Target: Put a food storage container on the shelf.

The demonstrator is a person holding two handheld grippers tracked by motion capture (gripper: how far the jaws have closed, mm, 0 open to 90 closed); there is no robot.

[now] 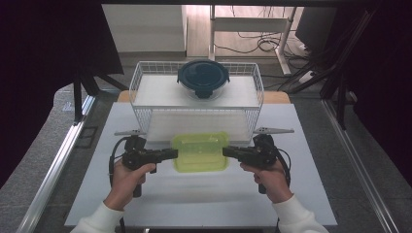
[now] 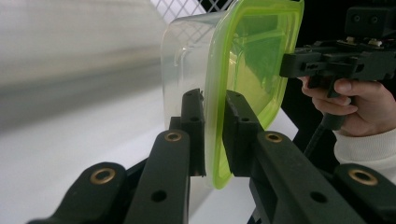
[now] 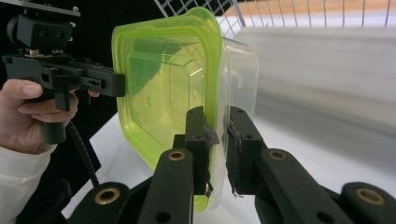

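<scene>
While both grippers, left gripper (image 1: 171, 154) and right gripper (image 1: 228, 152), clamp jaws on opposite rims of the green-lidded container (image 1: 201, 151) just before the wire rack (image 1: 197, 99), keep level, move together, avoid twisting.

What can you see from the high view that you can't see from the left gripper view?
The high view alone takes in the round dark-lidded bowl on the white wire rack's top shelf, plus both hands. The left gripper view alone gives the close-up of the left gripper pinching the green lid's rim. Both views take in the green-lidded container and the right gripper clamped on its far edge.
</scene>
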